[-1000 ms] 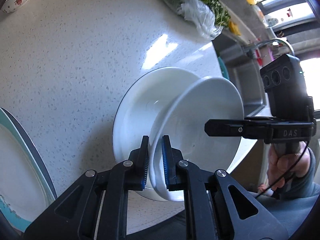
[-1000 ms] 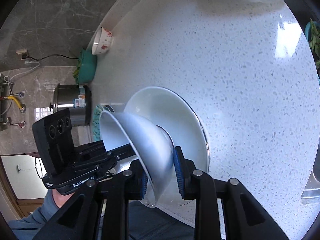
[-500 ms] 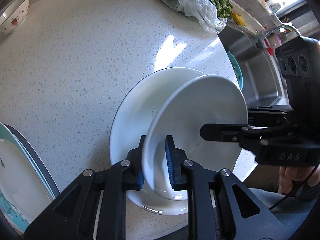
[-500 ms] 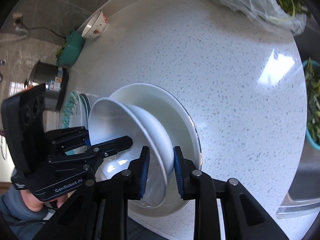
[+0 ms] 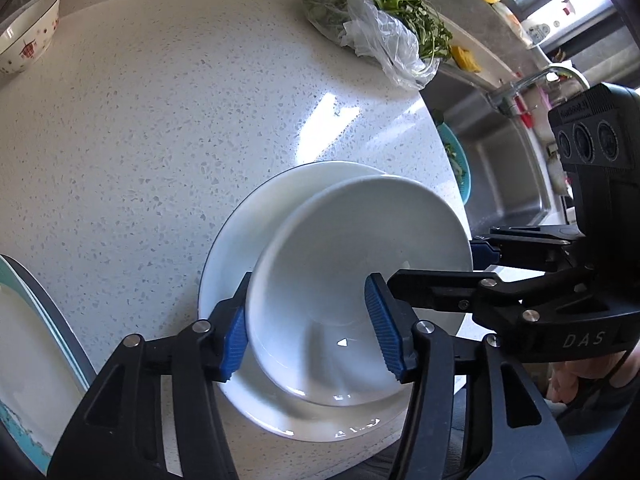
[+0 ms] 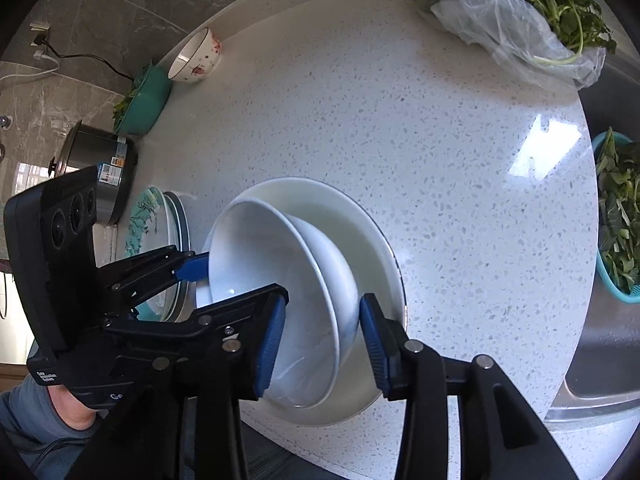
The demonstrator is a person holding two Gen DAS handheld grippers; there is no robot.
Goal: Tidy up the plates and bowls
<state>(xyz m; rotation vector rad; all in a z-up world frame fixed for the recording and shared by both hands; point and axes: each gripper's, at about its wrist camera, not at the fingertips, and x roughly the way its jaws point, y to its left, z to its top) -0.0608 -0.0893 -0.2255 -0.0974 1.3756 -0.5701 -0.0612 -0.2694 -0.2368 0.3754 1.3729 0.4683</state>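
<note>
Under my fingers, the speckled white desk point(image 5: 168, 128) carries a large white plate point(image 5: 248, 240). Far ahead lie a bag of greens point(image 5: 384, 40) and a red-patterned bowl point(image 5: 24, 40); patterned plates point(image 5: 24, 344) sit left.

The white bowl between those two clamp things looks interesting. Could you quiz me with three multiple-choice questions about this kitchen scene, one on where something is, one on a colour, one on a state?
1. Where does the white bowl sit?
A. In the sink
B. On the white plate
C. On the rice cooker

2. What colour are the gripper pads?
A. Blue
B. Red
C. Yellow

3. How do the left gripper jaws stand around the bowl rim?
A. Clamped tight on it
B. Spread apart, the rim loose between them
C. Far away from the bowl

Answers:
1. B: the bowl rests inside the white plate on the counter.
2. A: the ribbed pads on both grippers are blue.
3. B: the jaws have just been opening, and in the left wrist view a gap shows on the inner side of the rim.
</note>
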